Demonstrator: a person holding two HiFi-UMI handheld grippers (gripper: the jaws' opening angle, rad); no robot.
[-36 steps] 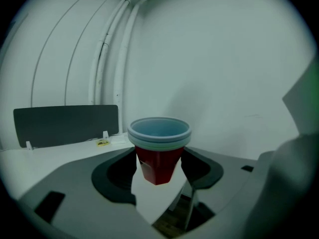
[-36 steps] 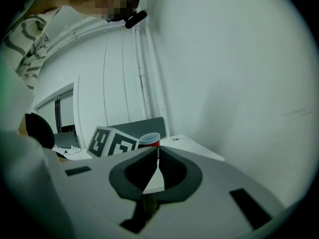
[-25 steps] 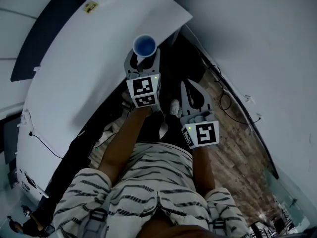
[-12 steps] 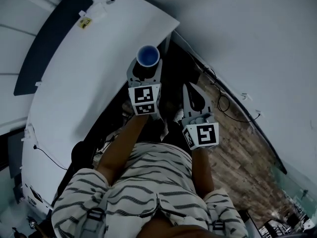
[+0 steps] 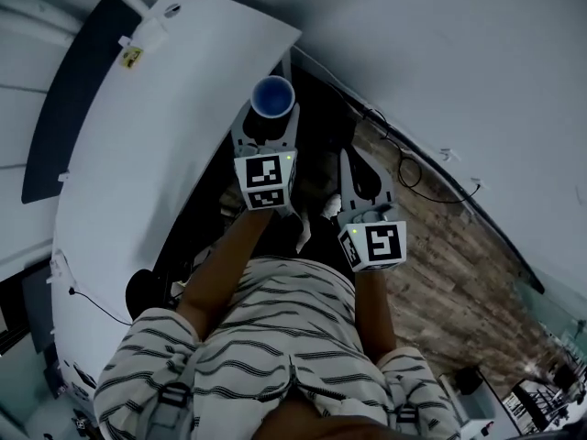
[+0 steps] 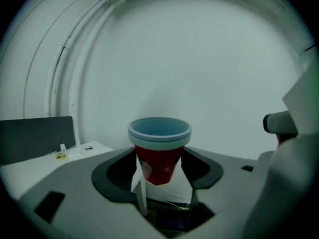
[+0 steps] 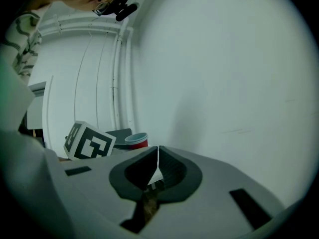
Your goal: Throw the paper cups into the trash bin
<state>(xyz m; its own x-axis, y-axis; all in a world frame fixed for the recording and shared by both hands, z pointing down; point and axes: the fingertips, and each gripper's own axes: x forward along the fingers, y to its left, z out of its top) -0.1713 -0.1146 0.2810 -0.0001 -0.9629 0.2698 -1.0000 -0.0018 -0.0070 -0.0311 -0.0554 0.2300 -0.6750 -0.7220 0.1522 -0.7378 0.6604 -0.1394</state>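
Moved: the paper cup [image 5: 272,96] lay over the white table [image 5: 138,154] a second ago; it now sits at the table's right edge, above the dark gap beside it.
Left gripper [image 5: 270,125]: clamped on the cup's red lower wall, holding it upright with its blue inside facing up.
Cup rim: it looks doubled in the left gripper view; whether this is one cup or a nested stack cannot be told.
Right gripper [image 5: 354,161]: jaws pressed together with nothing between them, to the right of the table, beyond the left gripper.
Dark gap: between the table and the wooden floor [image 5: 440,273]; too dark to make out what stands in it.
Cut off: the table's far left end runs out of the head view.
Cable [image 5: 417,177]: on the floor, well right of the table.
Striped shorts [image 5: 275,337]: they hide the ground at the table's near end.
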